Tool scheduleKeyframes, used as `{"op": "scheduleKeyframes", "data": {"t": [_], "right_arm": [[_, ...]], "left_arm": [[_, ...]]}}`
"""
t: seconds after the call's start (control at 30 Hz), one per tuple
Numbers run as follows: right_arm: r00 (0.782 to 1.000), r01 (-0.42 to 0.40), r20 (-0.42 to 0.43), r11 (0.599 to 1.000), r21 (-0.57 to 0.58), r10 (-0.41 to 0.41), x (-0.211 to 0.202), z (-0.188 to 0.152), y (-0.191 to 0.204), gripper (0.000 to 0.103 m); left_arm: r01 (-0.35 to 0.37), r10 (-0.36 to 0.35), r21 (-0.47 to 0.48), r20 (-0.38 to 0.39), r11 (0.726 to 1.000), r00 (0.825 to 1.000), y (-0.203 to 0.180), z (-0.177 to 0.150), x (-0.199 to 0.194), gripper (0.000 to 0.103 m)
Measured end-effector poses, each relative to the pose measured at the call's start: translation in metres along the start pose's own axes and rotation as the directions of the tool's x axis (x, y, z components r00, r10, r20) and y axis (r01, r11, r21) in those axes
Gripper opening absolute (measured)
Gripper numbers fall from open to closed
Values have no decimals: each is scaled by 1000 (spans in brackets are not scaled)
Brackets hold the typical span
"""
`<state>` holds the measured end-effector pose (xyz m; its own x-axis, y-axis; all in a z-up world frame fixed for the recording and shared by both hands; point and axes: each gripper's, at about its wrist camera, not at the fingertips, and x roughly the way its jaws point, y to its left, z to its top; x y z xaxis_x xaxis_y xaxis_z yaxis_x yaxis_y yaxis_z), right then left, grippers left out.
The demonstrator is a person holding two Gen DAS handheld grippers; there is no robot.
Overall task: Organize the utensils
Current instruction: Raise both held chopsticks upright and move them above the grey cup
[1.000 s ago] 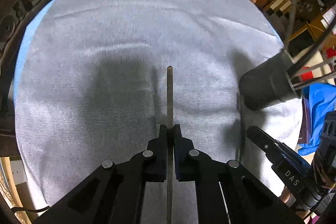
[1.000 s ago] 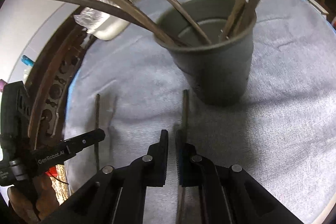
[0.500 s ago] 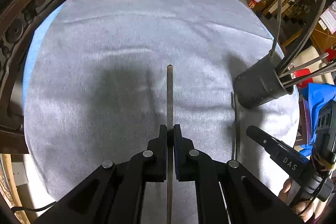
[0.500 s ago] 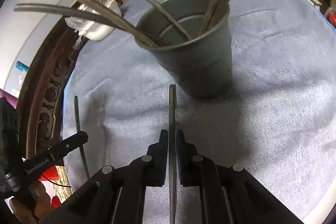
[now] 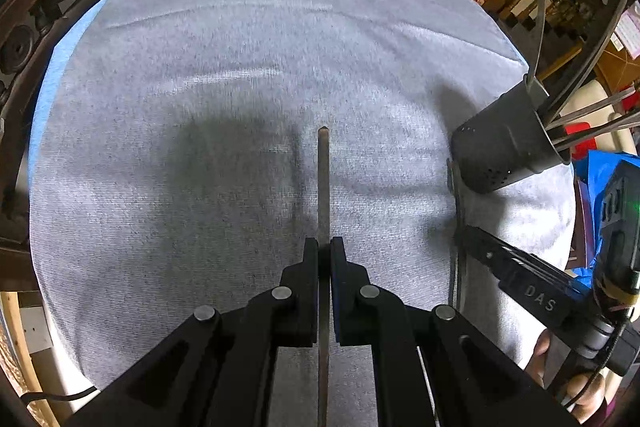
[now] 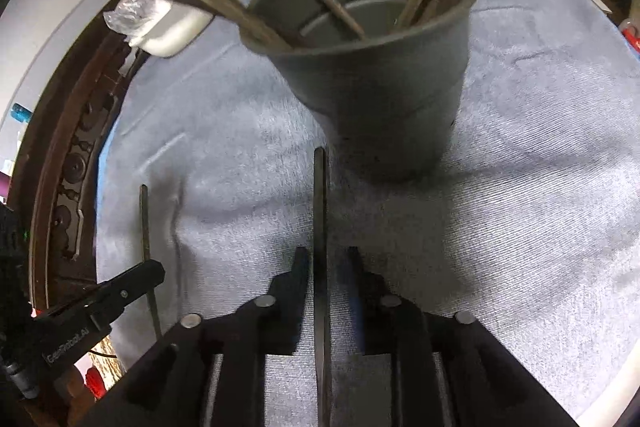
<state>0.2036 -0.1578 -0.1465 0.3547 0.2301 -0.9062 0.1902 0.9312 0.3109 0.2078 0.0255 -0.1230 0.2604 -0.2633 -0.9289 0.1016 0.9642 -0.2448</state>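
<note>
The left hand-held gripper [image 5: 324, 247] pinches a chopstick [image 5: 323, 183]; open worktop [image 5: 240, 67] lies toward 12 o'clock. The right hand-held gripper [image 6: 328, 255], jaws just opening, straddles another chopstick [image 6: 320, 211] below the blurred cup [image 6: 384, 99].

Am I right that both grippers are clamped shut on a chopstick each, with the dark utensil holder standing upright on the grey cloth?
Not quite: only the left gripper is clamped on its chopstick. The right wrist view shows the right gripper open, its jaws just opening, its chopstick loose between them. The utensil holder does stand upright on the grey cloth.
</note>
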Motion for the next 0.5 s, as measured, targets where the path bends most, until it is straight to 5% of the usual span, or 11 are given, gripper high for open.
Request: {"op": "scheduleKeyframes", "data": {"t": [0.2,0.33,0.5], "right_arm": [[998,39,50,999,-32,-37,1,-1,8,28],[991,120,67,988,-93,-114,3,-4,17,16],[994,89,63,992,-91,-84,3,-4,15,8]], "left_arm": [[5,-5,3,6,1000,1000,0,0,-1,6],[4,-5,5,8,1000,1000,1,-1,-2,6],[-1,1,15,12,1000,1000,-2,-3,-4,6]]}}
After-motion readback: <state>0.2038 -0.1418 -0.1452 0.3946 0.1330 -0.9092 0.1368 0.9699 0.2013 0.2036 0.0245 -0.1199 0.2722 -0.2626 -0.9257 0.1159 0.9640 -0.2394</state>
